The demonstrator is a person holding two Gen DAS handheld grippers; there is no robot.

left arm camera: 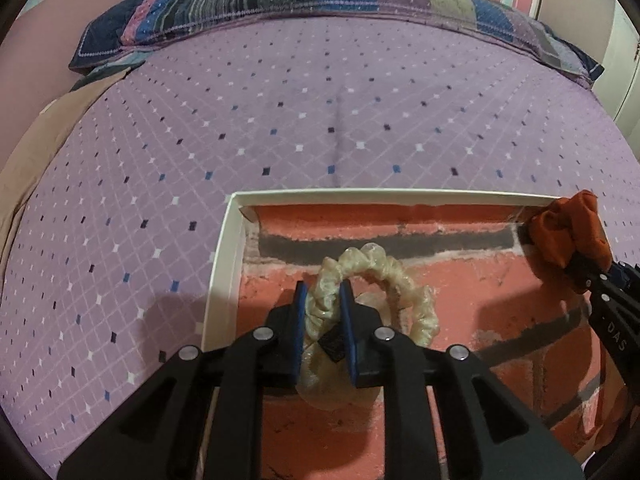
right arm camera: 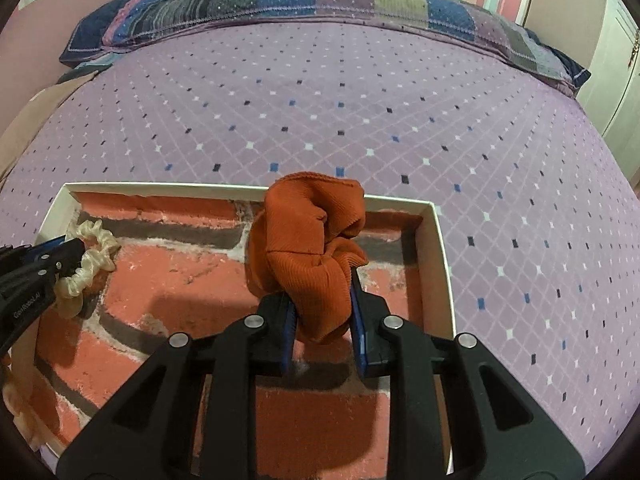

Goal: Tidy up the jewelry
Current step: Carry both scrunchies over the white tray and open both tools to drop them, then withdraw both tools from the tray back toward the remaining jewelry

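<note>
A shallow white box (left arm camera: pixel 224 256) with a brick-pattern floor lies on the bed; it also shows in the right wrist view (right arm camera: pixel 440 264). My left gripper (left arm camera: pixel 323 292) is shut on a cream scrunchie (left arm camera: pixel 384 276) and holds it over the box's left part. In the right wrist view the cream scrunchie (right arm camera: pixel 92 260) and left gripper (right arm camera: pixel 60 258) sit at the box's left side. My right gripper (right arm camera: pixel 322 296) is shut on a rust-orange scrunchie (right arm camera: pixel 312 240) over the box's right part. In the left wrist view the orange scrunchie (left arm camera: pixel 568 228) and right gripper (left arm camera: pixel 580 276) are at the box's far right corner.
The box lies on a purple diamond-patterned bedspread (left arm camera: pixel 280 120). A patchwork pillow (left arm camera: pixel 280 0) lies along the far end of the bed. A beige cloth (left arm camera: pixel 36 152) lies at the bed's left edge. A cream object (right arm camera: pixel 16 404) sits at the box's near left.
</note>
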